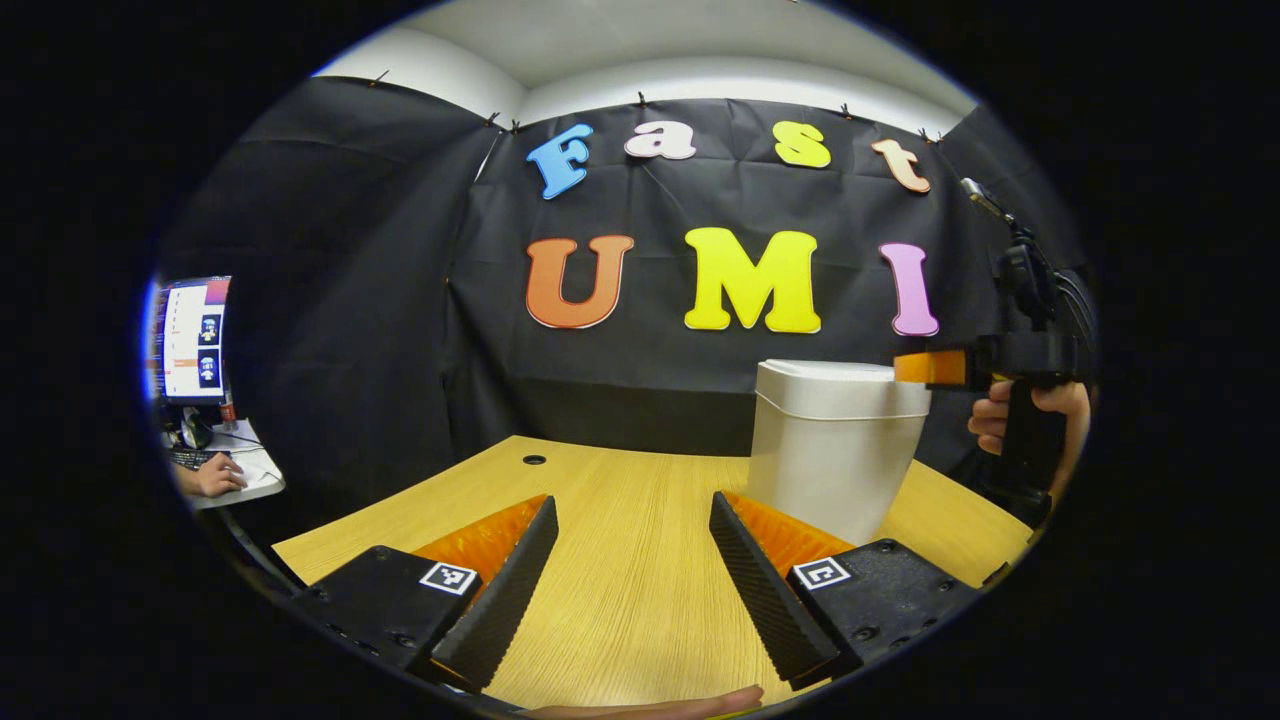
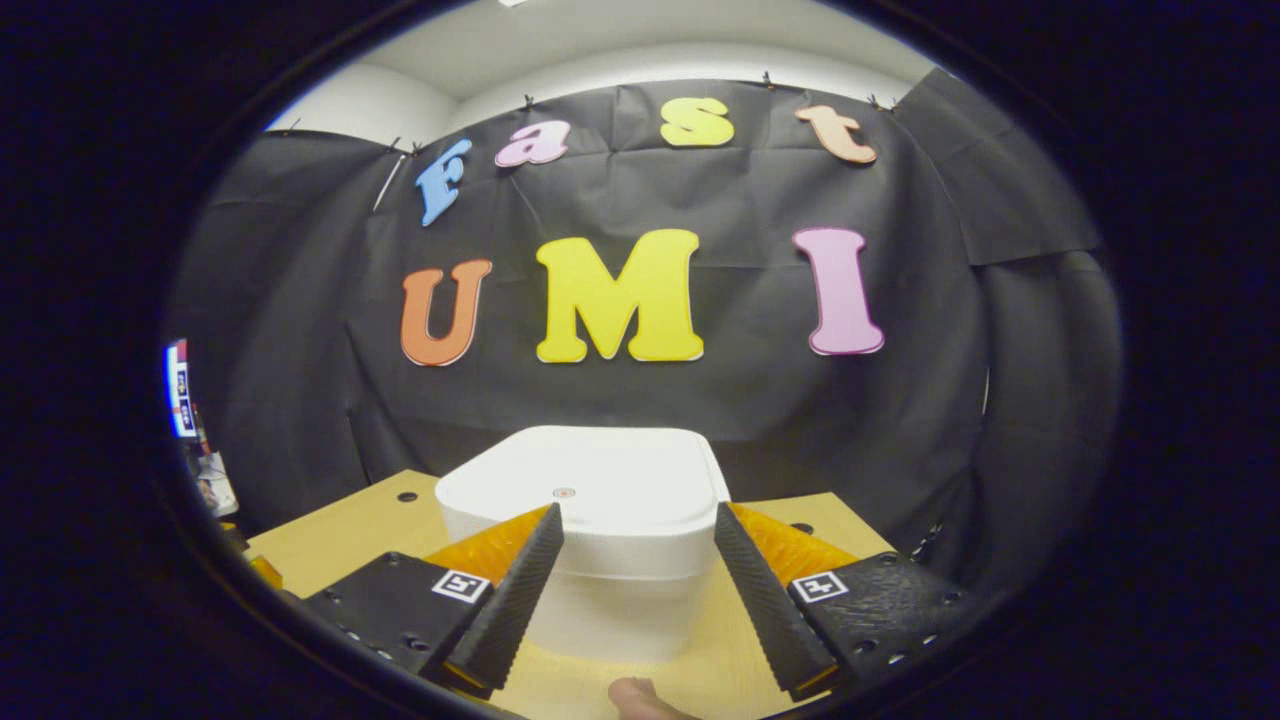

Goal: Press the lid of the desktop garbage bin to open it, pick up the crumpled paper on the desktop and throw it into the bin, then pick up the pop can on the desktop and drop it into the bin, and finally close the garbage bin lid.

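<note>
Hovering with its jaws spread wide and empty, the right gripper (image 2: 632, 585) sits just above the closed lid (image 2: 585, 485) of the garbage bin (image 1: 835, 450) at lower centre, seemingly placed to press it open. The left gripper (image 1: 632, 575), equally wide and empty, waits low over the desk (image 1: 620, 500), bin at its centre right.

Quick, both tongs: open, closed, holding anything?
Left tongs: open, empty, over the table.
Right tongs: open, empty, by the bin lid.
</note>
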`<state>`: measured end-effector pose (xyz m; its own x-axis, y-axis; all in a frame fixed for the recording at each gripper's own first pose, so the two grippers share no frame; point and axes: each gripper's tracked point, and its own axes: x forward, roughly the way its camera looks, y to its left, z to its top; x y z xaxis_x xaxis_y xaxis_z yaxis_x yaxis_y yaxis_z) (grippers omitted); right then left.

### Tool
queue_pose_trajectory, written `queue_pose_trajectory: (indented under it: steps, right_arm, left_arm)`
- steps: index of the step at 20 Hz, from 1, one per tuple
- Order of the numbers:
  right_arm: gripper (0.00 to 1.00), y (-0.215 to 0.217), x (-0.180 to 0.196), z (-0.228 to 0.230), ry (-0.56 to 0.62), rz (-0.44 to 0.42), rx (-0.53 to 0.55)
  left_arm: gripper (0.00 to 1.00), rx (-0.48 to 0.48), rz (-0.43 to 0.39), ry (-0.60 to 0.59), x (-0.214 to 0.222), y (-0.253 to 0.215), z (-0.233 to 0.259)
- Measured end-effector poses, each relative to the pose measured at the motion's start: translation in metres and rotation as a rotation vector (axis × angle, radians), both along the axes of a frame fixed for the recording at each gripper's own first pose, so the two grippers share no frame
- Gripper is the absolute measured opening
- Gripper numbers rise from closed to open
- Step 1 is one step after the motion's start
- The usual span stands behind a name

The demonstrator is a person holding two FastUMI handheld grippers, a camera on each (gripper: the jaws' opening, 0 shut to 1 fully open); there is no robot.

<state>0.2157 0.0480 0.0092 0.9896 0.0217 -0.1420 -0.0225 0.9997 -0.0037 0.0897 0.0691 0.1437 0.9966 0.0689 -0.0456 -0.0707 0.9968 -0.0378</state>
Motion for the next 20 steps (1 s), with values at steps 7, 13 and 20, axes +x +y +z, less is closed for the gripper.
queue_pose_trajectory:
  steps: [7, 13, 20]
  right_arm:
    - [0.94, -0.027, -0.109, -0.027, -0.069, 0.064, 0.014]
    - [0.93, -0.053, -0.16, -0.022, -0.163, 0.012, -0.116]
    - [0.92, -0.019, -0.192, -0.009, -0.208, 0.123, -0.063]
  left_arm:
    - [0.98, 0.037, -0.016, -0.031, -0.024, -0.032, 0.017]
    - [0.98, 0.045, 0.02, -0.029, -0.047, -0.041, 0.023]
    - [0.98, 0.053, -0.024, -0.021, -0.048, -0.044, 0.018]
